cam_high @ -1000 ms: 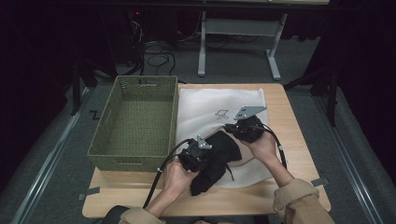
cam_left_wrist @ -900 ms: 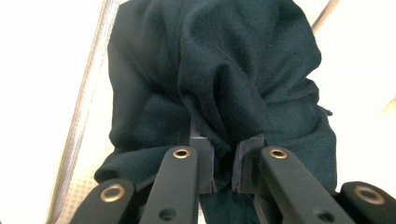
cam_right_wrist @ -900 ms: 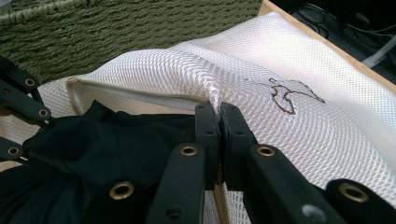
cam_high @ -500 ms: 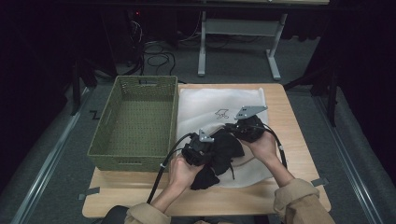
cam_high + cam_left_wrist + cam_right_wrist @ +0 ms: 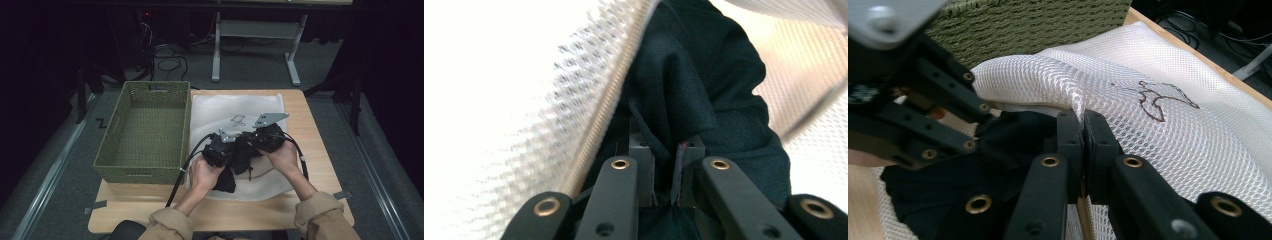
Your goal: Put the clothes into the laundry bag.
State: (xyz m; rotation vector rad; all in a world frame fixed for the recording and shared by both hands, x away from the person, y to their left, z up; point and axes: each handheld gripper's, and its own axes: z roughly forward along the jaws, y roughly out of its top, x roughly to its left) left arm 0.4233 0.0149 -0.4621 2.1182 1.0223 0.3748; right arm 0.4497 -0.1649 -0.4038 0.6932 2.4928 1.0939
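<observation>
A white mesh bag lies flat on the wooden table. A black garment is bunched at its near side. My left gripper is shut on a fold of the black garment, right beside the bag's zipped edge. In the left gripper view its jaws pinch the cloth, with white mesh on both sides. My right gripper is shut on the lifted edge of the mesh bag. The left gripper stands close beside it, over the dark cloth. From above, the right gripper nearly touches the left.
An empty green woven basket stands on the table's left part, right next to the bag; its wall rises just behind the grippers. Cables trail from both grippers toward the near edge. Grey floor and a desk frame lie beyond the table.
My left hand has moved right and a little away from me, carrying the black garment up against the right gripper. The right hand has stayed put on the bag's edge.
</observation>
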